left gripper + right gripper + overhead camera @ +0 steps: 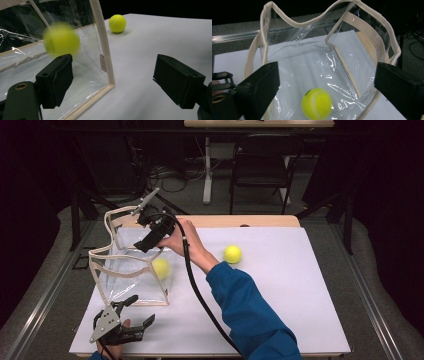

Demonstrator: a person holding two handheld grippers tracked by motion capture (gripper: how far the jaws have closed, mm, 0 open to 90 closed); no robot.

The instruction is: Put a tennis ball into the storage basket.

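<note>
Bag (131,270) upright, mouth up; ball (316,103) inside.

I count two fuzzy yellow-green tennis balls: one blurred ball (316,103) below and between my right jaws, inside the bag, and another ball (232,254) lying on the sheet beyond my left jaws. There is one clear plastic bag with cream fabric trim (131,270), one white sheet (280,290), and two black two-jaw grippers, my left gripper (131,314) and my right gripper (150,232).

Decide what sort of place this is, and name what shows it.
Probably a lab or studio set up for recording: black curtains around, loose cables on the floor, and a table under a plain white sheet.
</note>
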